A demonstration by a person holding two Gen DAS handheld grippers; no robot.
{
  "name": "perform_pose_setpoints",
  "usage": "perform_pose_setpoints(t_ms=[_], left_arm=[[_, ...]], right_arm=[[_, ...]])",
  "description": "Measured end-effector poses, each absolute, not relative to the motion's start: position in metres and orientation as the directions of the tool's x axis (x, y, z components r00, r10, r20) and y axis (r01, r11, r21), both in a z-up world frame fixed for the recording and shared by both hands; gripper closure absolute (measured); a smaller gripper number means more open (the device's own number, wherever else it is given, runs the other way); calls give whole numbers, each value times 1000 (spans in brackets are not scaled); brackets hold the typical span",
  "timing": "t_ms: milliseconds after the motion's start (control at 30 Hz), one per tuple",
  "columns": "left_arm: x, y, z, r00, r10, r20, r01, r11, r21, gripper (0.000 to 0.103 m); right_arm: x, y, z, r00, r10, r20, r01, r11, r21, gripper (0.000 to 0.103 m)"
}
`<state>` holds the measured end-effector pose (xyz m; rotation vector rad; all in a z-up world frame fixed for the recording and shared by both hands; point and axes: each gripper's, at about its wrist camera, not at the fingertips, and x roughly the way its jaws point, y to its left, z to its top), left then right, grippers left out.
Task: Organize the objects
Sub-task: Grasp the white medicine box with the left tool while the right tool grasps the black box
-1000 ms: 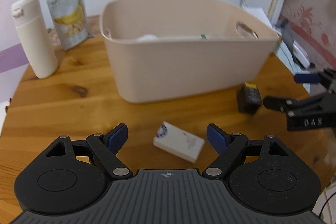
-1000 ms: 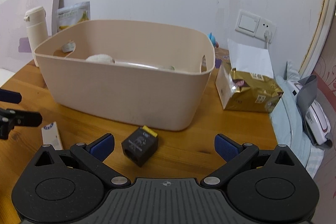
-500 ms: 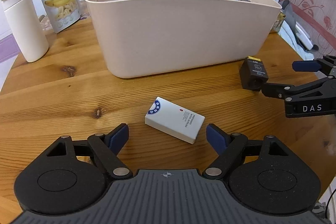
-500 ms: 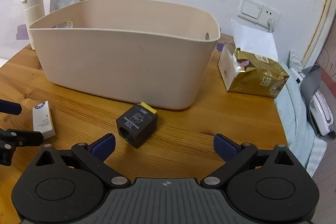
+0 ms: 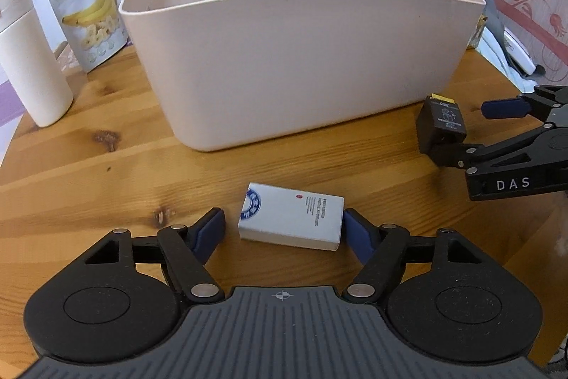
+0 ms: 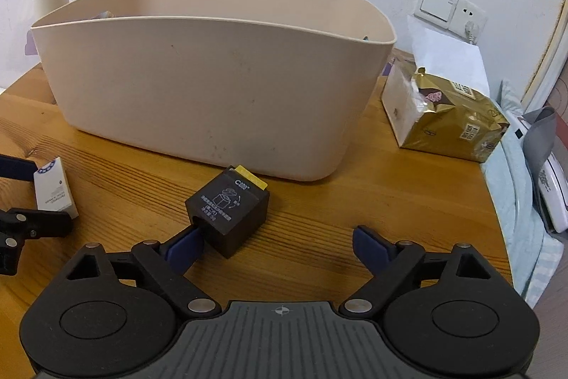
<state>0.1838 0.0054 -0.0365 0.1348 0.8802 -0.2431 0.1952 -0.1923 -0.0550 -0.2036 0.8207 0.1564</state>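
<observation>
A white box (image 5: pixel 293 221) with a blue emblem lies flat on the wooden table (image 5: pixel 106 173). My left gripper (image 5: pixel 284 231) is open around it, one blue pad on each side; the right pad looks at the box's end. The box also shows in the right wrist view (image 6: pixel 55 189). A black cube box (image 6: pixel 227 208) with a yellow tab sits in front of the beige tub (image 6: pixel 213 77). My right gripper (image 6: pixel 280 245) is open, its left pad touching the cube. It also shows in the left wrist view (image 5: pixel 475 134), with the cube (image 5: pixel 442 126) between its fingers.
A white bottle (image 5: pixel 26 59) and a banana chips pouch (image 5: pixel 92 13) stand at the table's back left. A gold packet (image 6: pixel 451 119) lies right of the tub, with a white paper bag (image 6: pixel 443 59) behind it. The table's right edge drops to a bed with a white device (image 6: pixel 552 190).
Both grippers have come down and forward. The left one now straddles the white box. The right one has reached the black cube, its left pad against it.
</observation>
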Motion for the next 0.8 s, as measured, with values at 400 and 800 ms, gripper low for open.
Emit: perform_pose_setpoints(t_ms=[400,800], left_arm=[[199,9,-39,635,-164,-755,262,965,10,40],[201,11,-39,632,-171,-756,269,963,7,42]], right_arm=[[216,-188,-60,673,102,-733,-226,971,-73,14],[218,-185,-56,666,153,-730,-238,971,-14,55]])
